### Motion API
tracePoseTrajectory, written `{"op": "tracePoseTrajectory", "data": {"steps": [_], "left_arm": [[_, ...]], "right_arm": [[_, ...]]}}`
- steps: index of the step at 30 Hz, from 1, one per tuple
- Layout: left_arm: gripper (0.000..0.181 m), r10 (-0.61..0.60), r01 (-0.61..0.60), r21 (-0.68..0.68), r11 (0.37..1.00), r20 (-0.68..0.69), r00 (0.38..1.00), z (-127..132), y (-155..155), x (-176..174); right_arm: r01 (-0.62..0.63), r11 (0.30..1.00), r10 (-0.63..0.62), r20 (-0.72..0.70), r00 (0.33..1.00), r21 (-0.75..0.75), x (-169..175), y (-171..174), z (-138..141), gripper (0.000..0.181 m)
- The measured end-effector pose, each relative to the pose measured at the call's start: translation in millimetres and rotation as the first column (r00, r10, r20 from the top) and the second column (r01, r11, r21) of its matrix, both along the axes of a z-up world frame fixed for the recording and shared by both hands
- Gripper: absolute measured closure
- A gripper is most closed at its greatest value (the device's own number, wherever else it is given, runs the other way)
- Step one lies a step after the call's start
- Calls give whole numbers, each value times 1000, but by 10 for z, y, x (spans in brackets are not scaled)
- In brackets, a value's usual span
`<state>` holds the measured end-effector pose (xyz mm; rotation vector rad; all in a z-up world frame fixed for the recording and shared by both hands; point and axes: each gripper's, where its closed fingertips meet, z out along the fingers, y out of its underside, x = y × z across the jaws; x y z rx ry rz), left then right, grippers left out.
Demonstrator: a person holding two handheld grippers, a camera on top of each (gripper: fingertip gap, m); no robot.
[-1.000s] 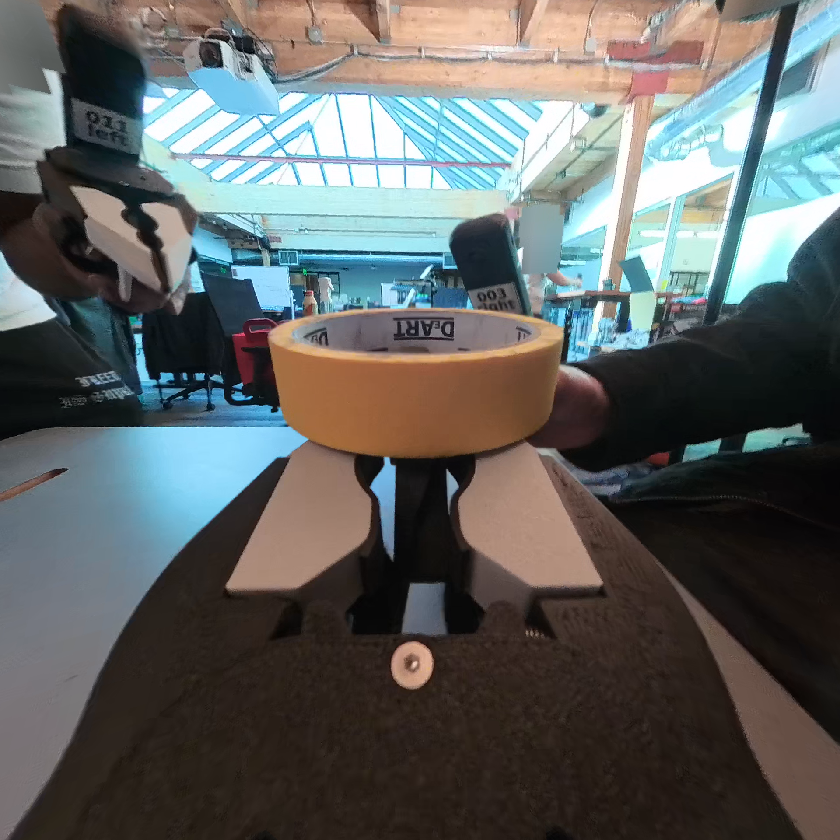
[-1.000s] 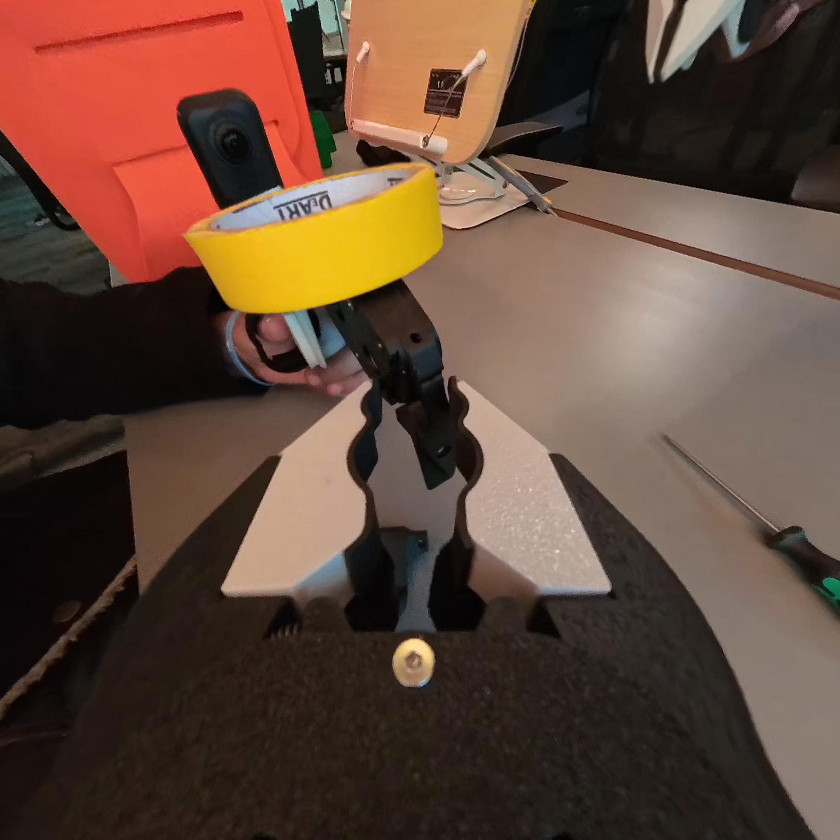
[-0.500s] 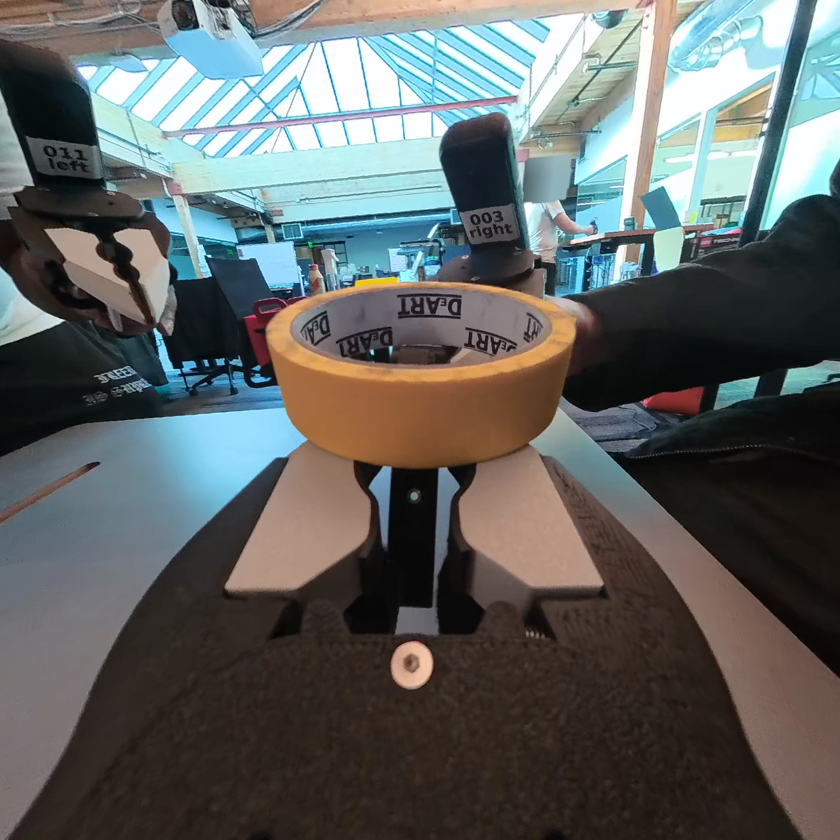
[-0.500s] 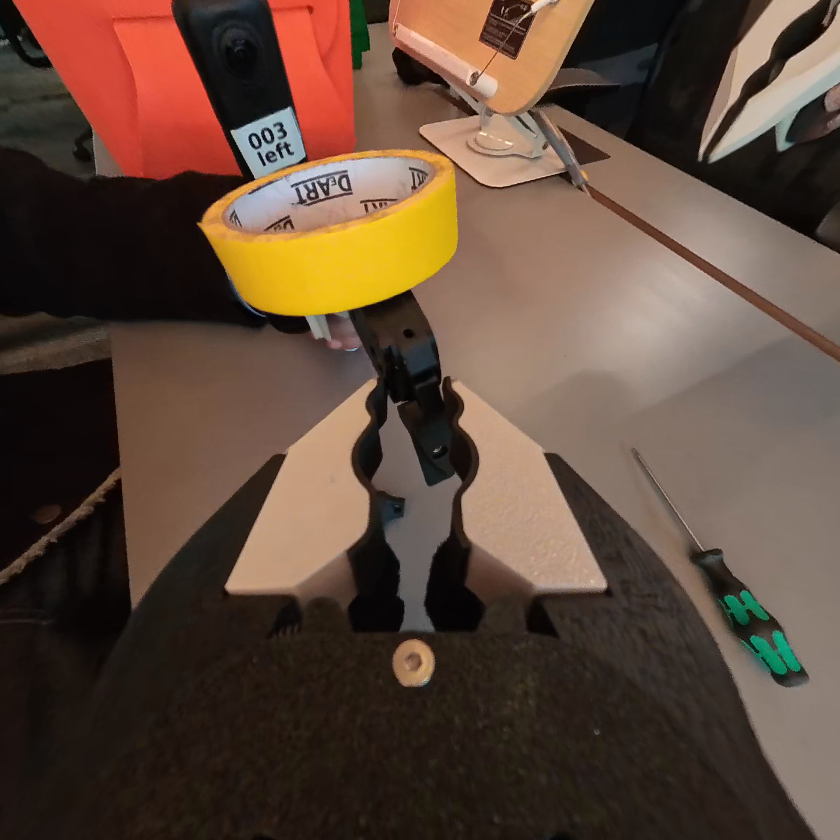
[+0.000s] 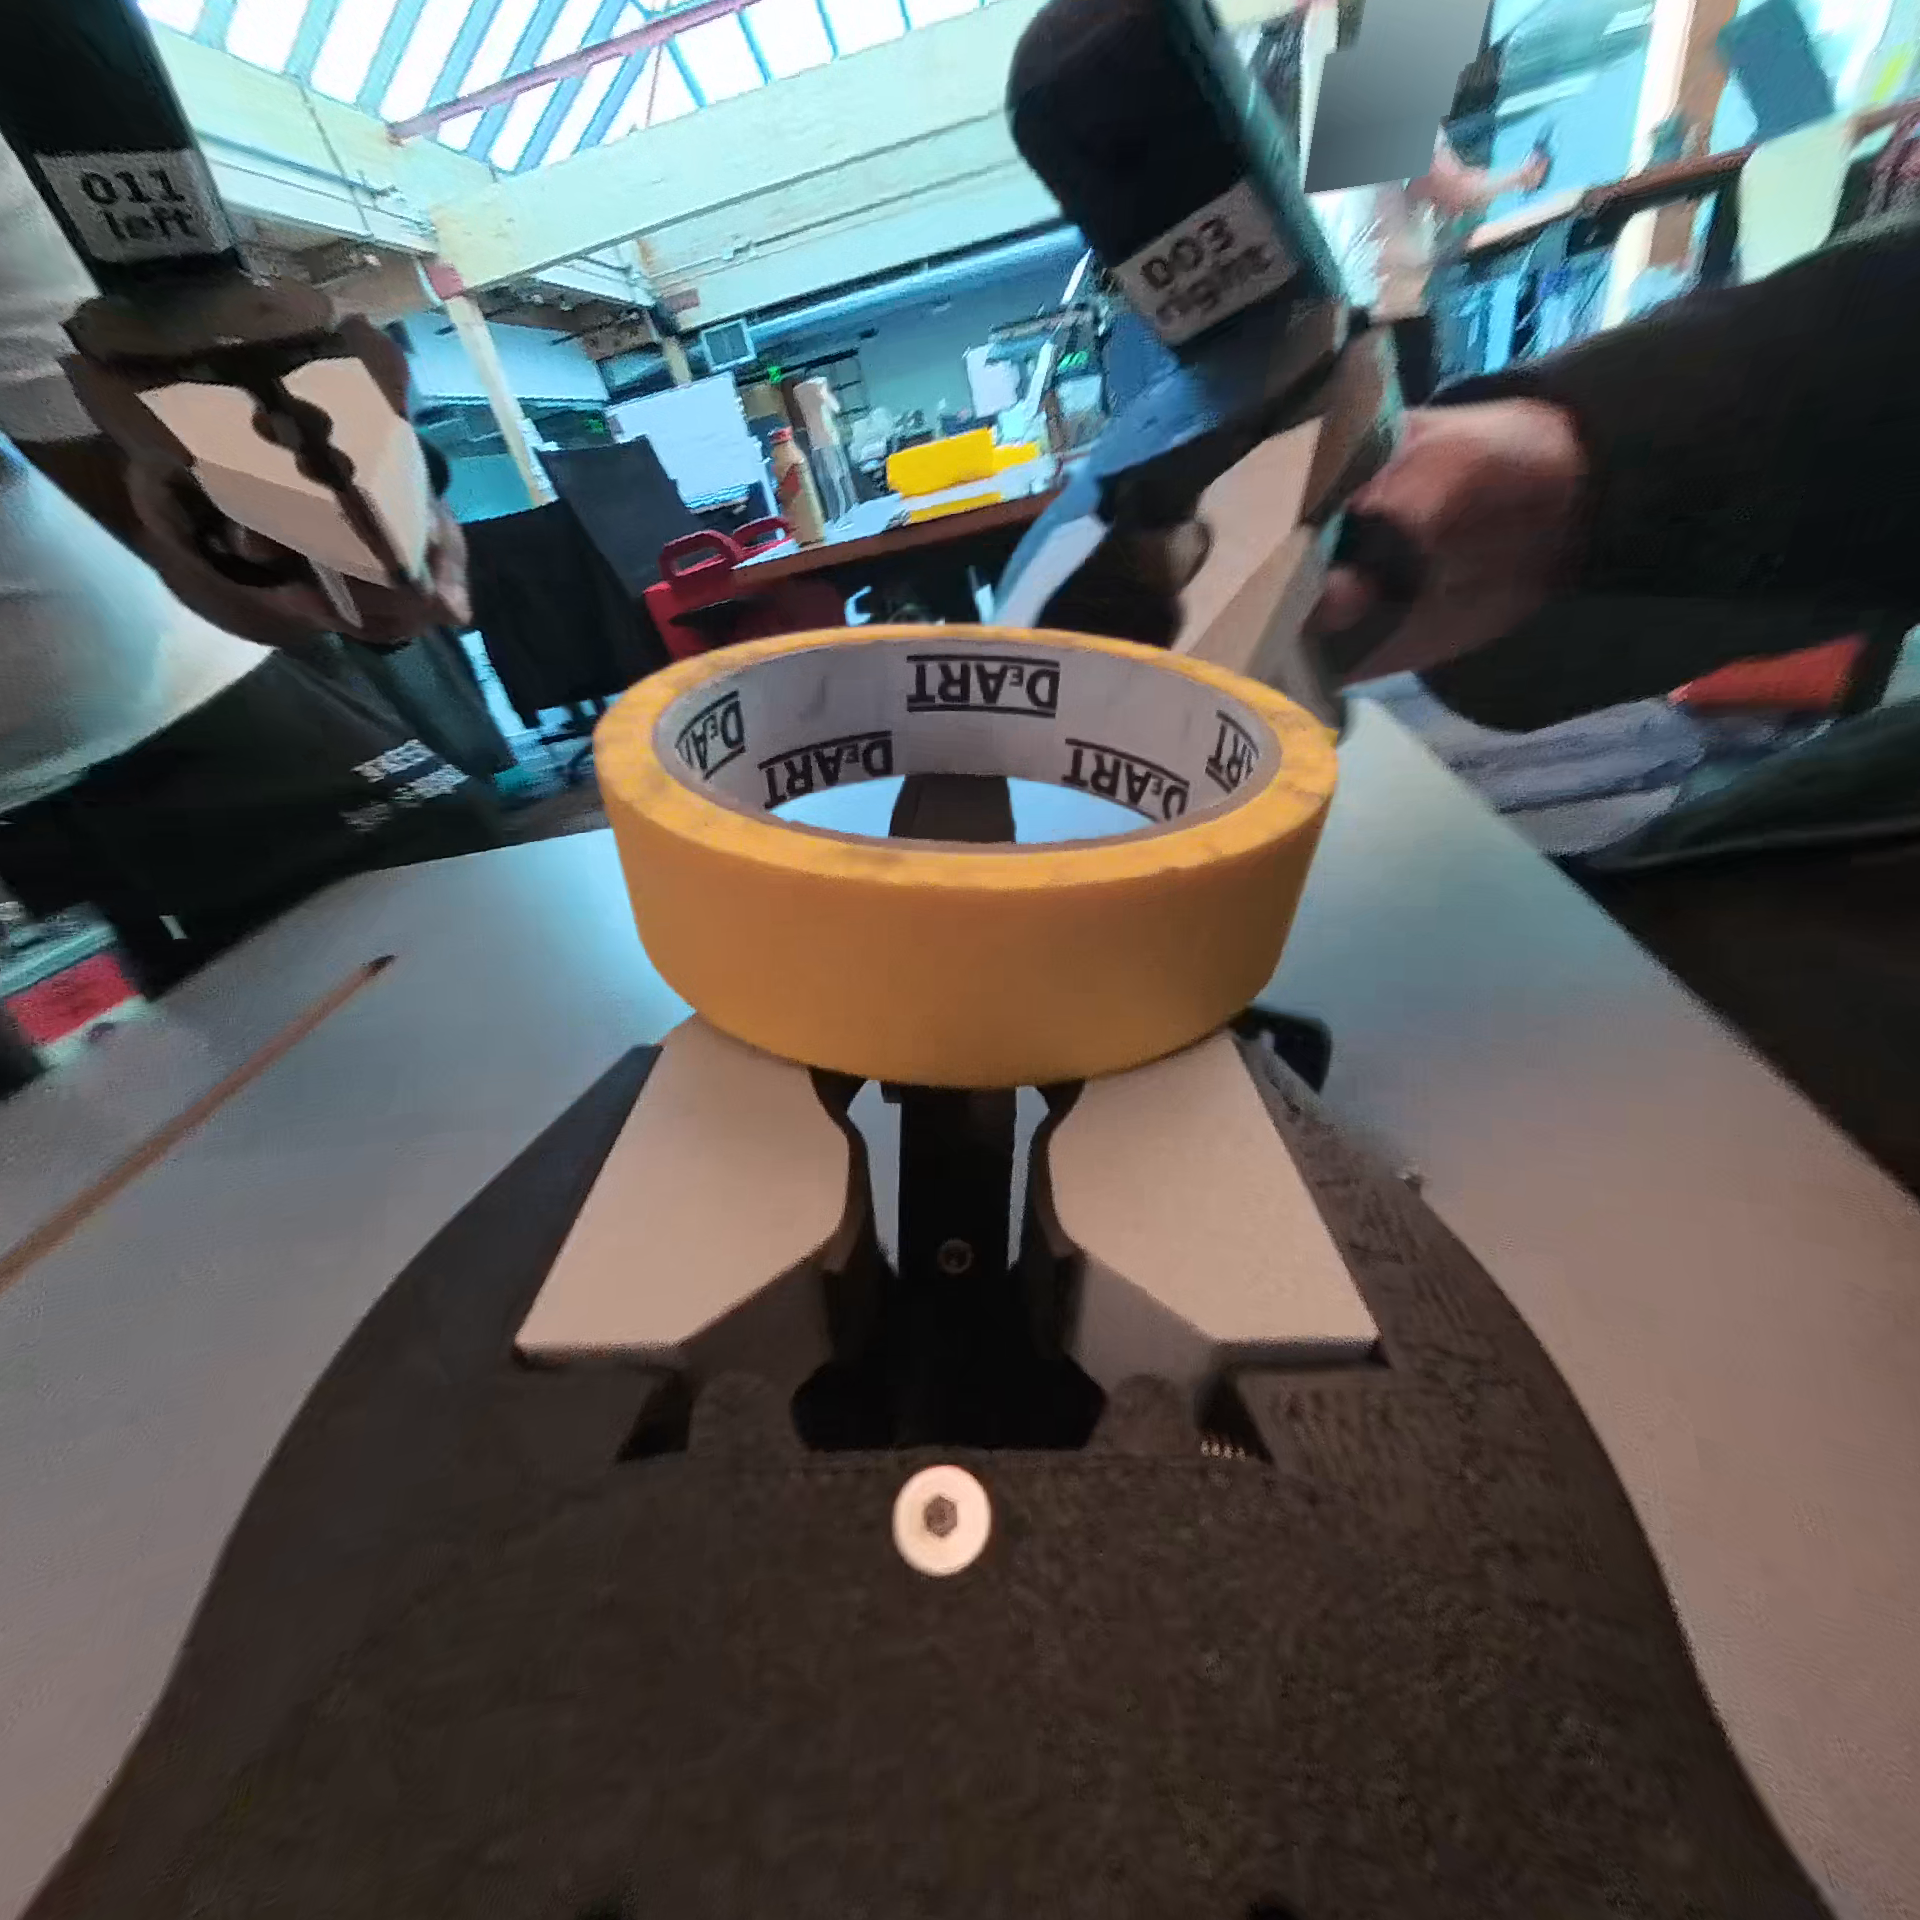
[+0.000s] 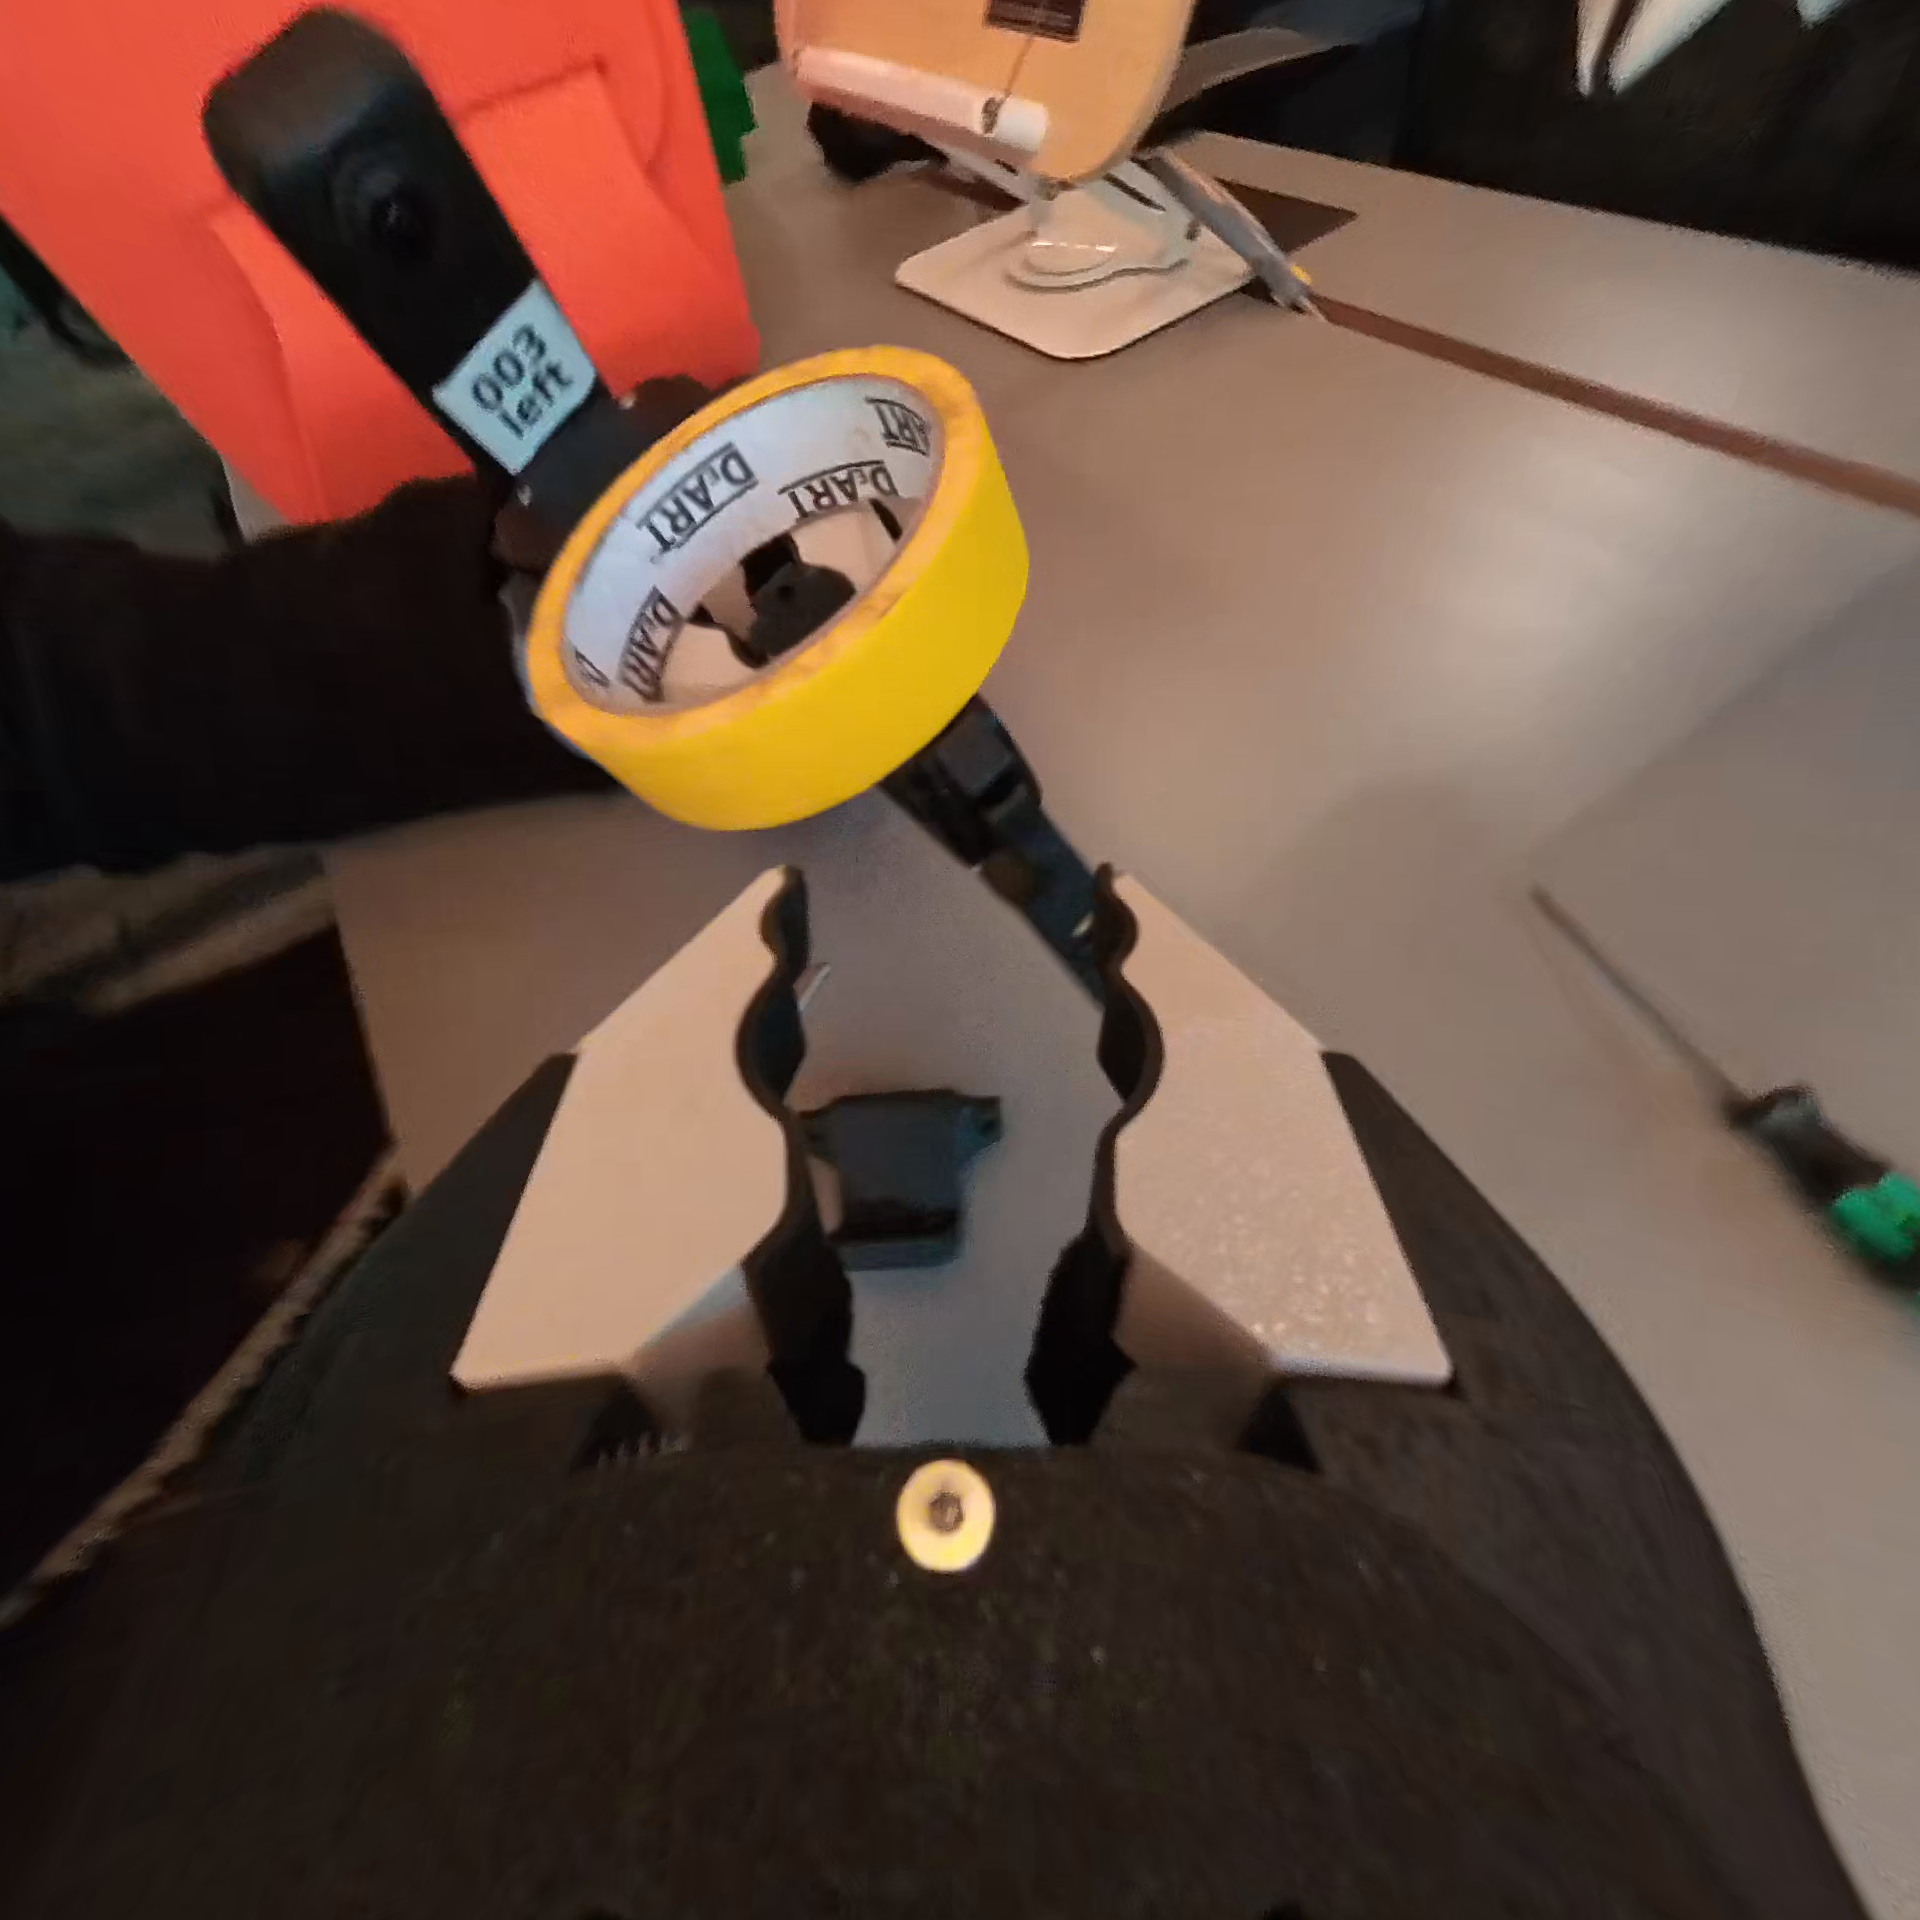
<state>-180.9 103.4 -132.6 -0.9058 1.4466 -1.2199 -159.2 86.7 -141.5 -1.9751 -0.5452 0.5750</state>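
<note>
Black textured claw bodies, grey scalloped fingers, silver screw, dark sleeve.

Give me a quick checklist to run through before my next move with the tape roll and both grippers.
1. Left gripper shut on the black bar: ok, its fingers press the bar from both sides.
2. Yellow tape roll ringed on the bar: ok, though it sits tilted in the right wrist view.
3. Right gripper open: ok, jaws apart, holding nothing.
4. Right gripper free of the bar: cannot tell; the bar's end lies at one finger's inner edge.
5. Table clear below the right gripper: not ok, a small black part lies there.
6. Screwdriver out of the way: ok, it lies off to the side.
</note>
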Motion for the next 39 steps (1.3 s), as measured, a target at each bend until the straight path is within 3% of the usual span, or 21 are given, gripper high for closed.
{"op": "tracePoseTrajectory", "data": {"steps": [2,4,6,8,13,16,18,24,29,32,35,39], "left_arm": [[159,30,-29,19,999,-7,1000,-21,43,-2],[160,50,-49,37,998,-32,998,-67,74,7],[160,79,-74,77,994,-69,994,-145,86,35],[160,86,-81,62,995,-84,993,-172,81,58],[160,102,-97,40,994,-151,983,-262,41,115],[160,112,-98,94,991,-155,982,-288,7,120],[160,116,-99,118,988,-152,982,-287,-1,116],[159,105,-95,117,989,-80,991,-136,26,49],[159,131,-128,51,990,-60,990,-63,195,-19],[160,139,-140,-21,990,-27,990,43,312,-92],[160,210,-210,5,978,-47,977,22,513,-158],[160,276,-276,5,961,-79,958,-26,687,-203]], "right_arm": [[48,996,-53,-73,996,-72,-38,-161,-57,111],[79,991,-83,-26,996,-109,-96,-300,-170,107],[137,989,-135,34,990,-62,-125,-281,-151,113],[162,987,-161,35,986,-20,-190,-200,-56,107],[242,966,-253,132,958,94,-244,146,-64,59],[201,973,-219,175,960,113,-302,252,-50,63],[163,984,-172,139,975,74,-386,243,-75,76],[161,984,-175,226,958,79,-288,188,22,79],[193,981,-191,140,972,4,-56,215,14,79],[216,975,-216,-1,976,-53,113,243,52,79],[283,955,-273,111,956,-90,446,275,-135,79],[295,939,-244,260,934,-176,626,552,-497,79]]}}
